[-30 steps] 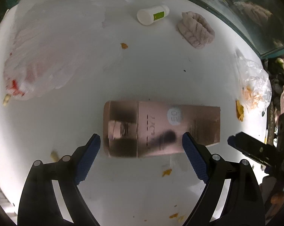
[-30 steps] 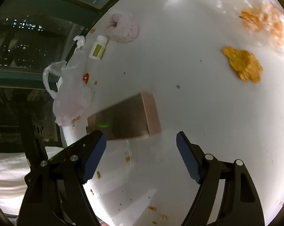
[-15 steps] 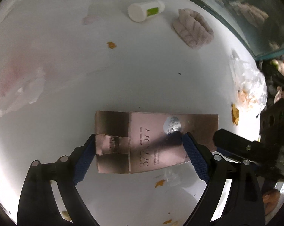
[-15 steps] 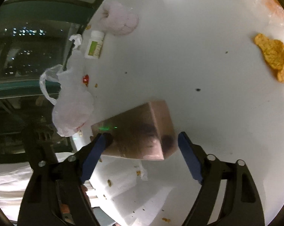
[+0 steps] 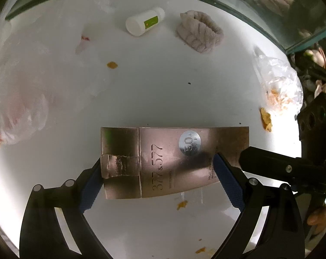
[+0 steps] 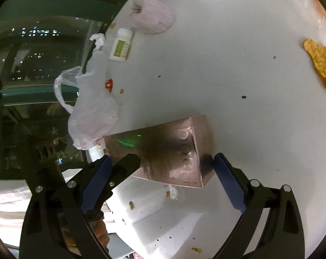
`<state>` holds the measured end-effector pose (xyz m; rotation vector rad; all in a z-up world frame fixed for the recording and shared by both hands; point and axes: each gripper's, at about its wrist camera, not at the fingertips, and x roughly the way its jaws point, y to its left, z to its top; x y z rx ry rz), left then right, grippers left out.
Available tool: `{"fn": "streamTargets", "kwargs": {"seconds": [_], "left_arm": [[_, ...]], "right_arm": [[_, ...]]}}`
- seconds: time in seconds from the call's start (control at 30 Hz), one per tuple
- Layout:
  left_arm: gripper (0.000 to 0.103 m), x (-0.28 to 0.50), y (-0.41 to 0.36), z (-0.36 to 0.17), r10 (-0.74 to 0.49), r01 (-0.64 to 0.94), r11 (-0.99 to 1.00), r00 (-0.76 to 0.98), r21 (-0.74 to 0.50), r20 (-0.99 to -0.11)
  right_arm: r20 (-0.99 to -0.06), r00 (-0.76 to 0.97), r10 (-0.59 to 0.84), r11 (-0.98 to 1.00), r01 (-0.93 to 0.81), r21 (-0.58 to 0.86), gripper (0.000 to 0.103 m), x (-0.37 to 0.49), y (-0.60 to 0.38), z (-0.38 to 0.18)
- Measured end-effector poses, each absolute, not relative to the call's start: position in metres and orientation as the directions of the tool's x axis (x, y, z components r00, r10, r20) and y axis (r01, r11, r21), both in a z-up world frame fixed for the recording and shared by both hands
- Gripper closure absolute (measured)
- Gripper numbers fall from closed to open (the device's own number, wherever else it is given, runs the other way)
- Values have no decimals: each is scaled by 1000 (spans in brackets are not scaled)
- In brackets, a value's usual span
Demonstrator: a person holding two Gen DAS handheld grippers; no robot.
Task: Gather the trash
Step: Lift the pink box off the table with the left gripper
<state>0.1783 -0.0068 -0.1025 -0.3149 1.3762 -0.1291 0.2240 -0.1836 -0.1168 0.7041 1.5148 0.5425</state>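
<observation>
On a white round tabletop [image 5: 163, 99] strewn with orange crumbs, a rose-gold metallic cardboard carton [image 5: 173, 161] printed "377&577" lies flat on its long side between two hand-held grippers. The left gripper [image 5: 156, 179], pointing steeply down, straddles the carton's left portion: its jaws have just been opening and stand wide apart, one blue pad beside the torn end flap, the other over the box's upper face; whether either pad touches the cardboard is hard to make out. The right gripper [image 6: 160, 177] meets the same carton [image 6: 167, 149] from its opposite end, jaws likewise freshly widened and apart, the right pad just beside the box's corner. In the right wrist view a black finger of the left gripper crosses in front of the right gripper's left pad and hides the box's near edge. A translucent white plastic bag [image 5: 22, 99] sprawls at the table's left, its far part cut off by the frame. A white pill bottle with a green label [image 5: 144, 21] lies on its side near a pale pink knitted cloth [image 5: 198, 33]. A clear crumpled bag holding orange crumbs [image 5: 277, 82] sits at the right rim. Beyond the table's edge the surroundings are dark and indistinct.
</observation>
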Motion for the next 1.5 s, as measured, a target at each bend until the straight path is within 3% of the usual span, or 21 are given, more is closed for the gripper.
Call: {"fn": "streamTargets", "kwargs": {"seconds": [0.43, 0.77, 1.1, 1.5], "left_arm": [[11, 152, -38, -123, -378, -67, 921, 78, -383, -923], [11, 153, -21, -94, -239, 18, 970, 211, -241, -948], [11, 185, -49, -100, -323, 264, 923, 136, -280, -937], [11, 148, -71, -120, -282, 362, 906, 122, -222, -952]], "right_arm": [[-781, 62, 621, 762, 187, 620, 11, 230, -205, -115], [-820, 114, 561, 761, 319, 565, 11, 205, -220, -106], [-800, 75, 595, 699, 443, 561, 11, 197, -215, -121], [-825, 50, 562, 748, 395, 533, 11, 221, -181, -126]]}}
